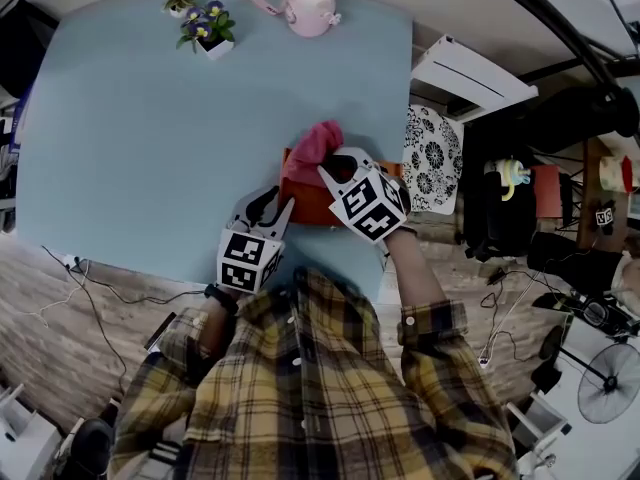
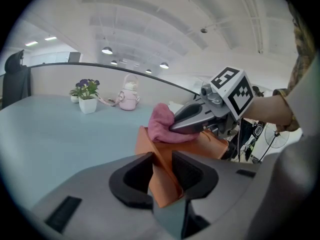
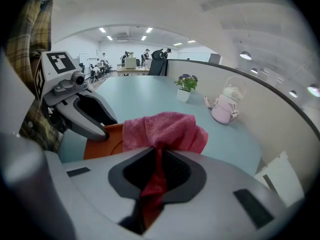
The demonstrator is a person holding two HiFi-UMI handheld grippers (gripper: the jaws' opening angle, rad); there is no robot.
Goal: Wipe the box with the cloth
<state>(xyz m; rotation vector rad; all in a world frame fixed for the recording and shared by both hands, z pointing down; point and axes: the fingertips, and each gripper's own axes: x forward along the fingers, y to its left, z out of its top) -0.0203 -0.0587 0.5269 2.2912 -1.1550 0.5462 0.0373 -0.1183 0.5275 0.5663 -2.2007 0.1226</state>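
An orange box (image 1: 305, 204) lies near the front edge of the light blue table (image 1: 140, 148). My left gripper (image 1: 274, 204) is shut on the box's near left corner; in the left gripper view the orange corner (image 2: 161, 181) is pinched between the jaws (image 2: 162, 159). A pink cloth (image 1: 314, 143) is bunched on the box's top far side. My right gripper (image 1: 336, 167) is shut on it, and in the right gripper view the cloth (image 3: 165, 129) runs down between the jaws (image 3: 159, 156), resting on the box (image 3: 102, 141). The cloth hides part of the box top.
A small pot of purple flowers (image 1: 208, 30) and a pink kettle-like vessel (image 1: 312, 3) stand at the table's far edge. Off the table's right side are a patterned black-and-white item (image 1: 432, 158) and a white box (image 1: 470, 73). Cables lie on the floor at the left.
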